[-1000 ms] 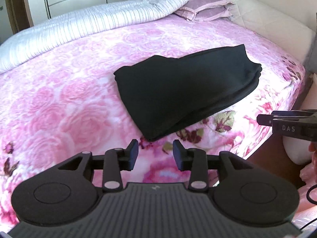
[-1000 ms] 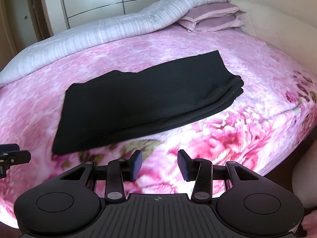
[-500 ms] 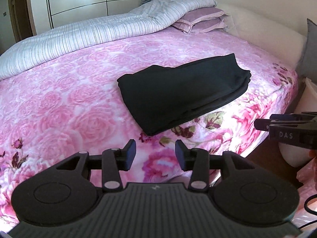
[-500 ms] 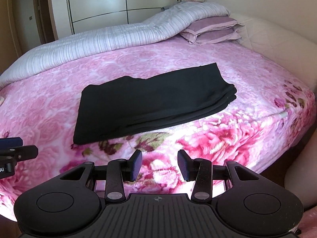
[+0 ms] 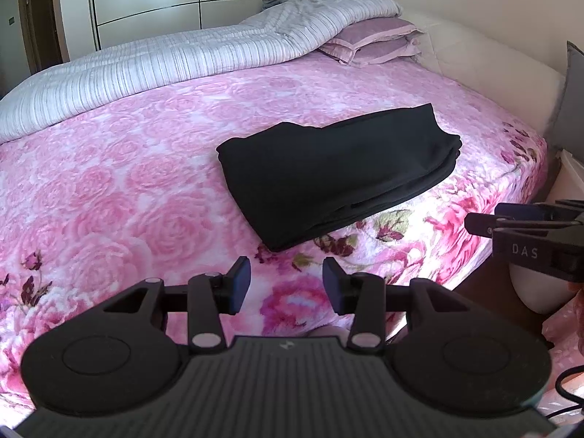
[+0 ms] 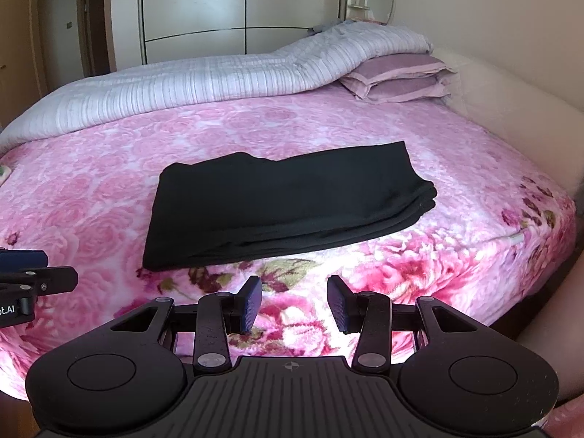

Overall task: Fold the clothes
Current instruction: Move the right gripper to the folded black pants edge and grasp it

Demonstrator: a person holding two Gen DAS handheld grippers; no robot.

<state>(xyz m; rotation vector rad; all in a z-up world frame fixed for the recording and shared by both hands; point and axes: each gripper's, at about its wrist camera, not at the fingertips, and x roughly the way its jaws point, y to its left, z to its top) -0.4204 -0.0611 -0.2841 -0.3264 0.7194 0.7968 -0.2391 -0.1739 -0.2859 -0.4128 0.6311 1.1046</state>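
Observation:
A black garment [image 5: 335,175] lies folded into a flat stack on the pink floral bedspread [image 5: 127,189], near the bed's front edge; it also shows in the right wrist view [image 6: 288,211]. My left gripper [image 5: 287,284] is open and empty, held back from the garment's near corner. My right gripper [image 6: 295,304] is open and empty, in front of the garment's near edge. Each gripper shows at the side of the other's view: the right gripper [image 5: 525,226] and the left gripper [image 6: 33,281].
A rolled striped white quilt [image 5: 182,58] runs along the bed's far side, with pink pillows [image 5: 372,40] at the cream headboard [image 5: 485,62]. White wardrobe doors [image 6: 233,7] stand behind. The bed's edge [image 6: 511,284] drops off at the right.
Both grippers have drawn back and risen away from the bed, so the folded garment looks smaller and farther. The garment has not moved. Both stay open.

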